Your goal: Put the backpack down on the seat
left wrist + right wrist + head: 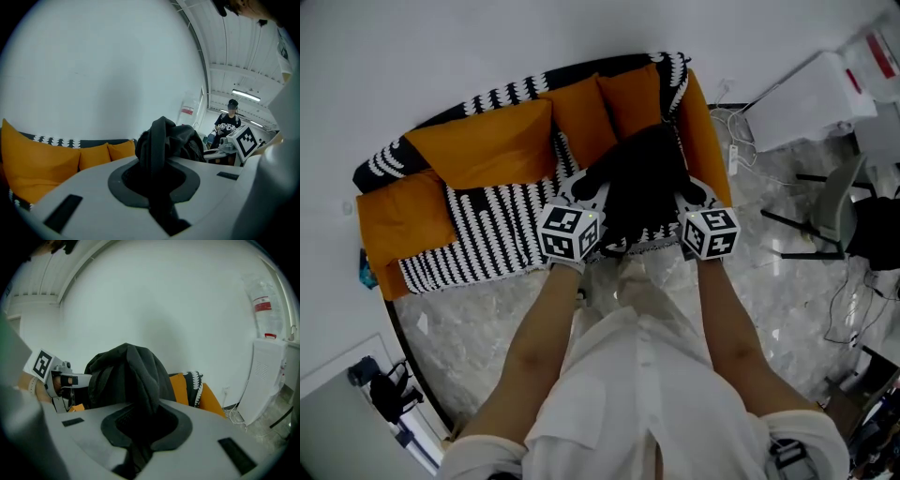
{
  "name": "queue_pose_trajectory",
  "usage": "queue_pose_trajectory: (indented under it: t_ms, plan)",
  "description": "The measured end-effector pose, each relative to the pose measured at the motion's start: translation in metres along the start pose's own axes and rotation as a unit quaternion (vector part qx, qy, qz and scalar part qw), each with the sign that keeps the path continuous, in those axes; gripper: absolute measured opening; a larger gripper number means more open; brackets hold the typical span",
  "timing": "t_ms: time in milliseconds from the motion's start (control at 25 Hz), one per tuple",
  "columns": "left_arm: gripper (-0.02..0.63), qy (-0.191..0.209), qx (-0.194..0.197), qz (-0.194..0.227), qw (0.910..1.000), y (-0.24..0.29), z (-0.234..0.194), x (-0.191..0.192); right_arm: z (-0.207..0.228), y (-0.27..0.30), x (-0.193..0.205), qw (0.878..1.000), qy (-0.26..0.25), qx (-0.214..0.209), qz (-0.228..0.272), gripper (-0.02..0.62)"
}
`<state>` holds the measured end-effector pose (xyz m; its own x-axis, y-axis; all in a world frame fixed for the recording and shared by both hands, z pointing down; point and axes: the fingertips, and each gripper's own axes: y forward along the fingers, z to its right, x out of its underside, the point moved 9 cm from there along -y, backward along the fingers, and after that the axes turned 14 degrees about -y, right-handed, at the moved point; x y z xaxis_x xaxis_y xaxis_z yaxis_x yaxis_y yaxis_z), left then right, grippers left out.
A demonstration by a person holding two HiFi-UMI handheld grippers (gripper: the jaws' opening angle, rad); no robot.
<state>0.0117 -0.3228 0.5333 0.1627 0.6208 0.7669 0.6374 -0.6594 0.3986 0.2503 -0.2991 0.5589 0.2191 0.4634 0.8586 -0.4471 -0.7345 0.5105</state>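
Note:
A black backpack [642, 187] hangs between my two grippers over the right end of the sofa seat [502, 230], which is covered in a black-and-white striped throw. My left gripper [589, 192] is shut on one black strap [157, 145], which rises out of its jaws. My right gripper [694, 195] is shut on another fold of the backpack's black fabric [138, 376]. Orange cushions [492, 141] line the sofa back behind the bag. From the head view I cannot tell whether the bag's bottom touches the seat.
The orange right armrest [708, 141] stands close beside the bag. A white appliance [811, 98], a power strip with cables [736, 155] and a chair [834, 211] sit on the marble floor to the right. A person [229, 124] stands in the distance.

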Motion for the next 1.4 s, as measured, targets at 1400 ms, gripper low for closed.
queue_pose_trajectory:
  t_ms: [1400]
  plan:
    - [0.150, -0.045, -0.111, -0.154, 0.9808, -0.003, -0.083, 0.102, -0.038, 0.067, 0.087, 0.978, -0.020, -0.065, -0.197, 0.077]
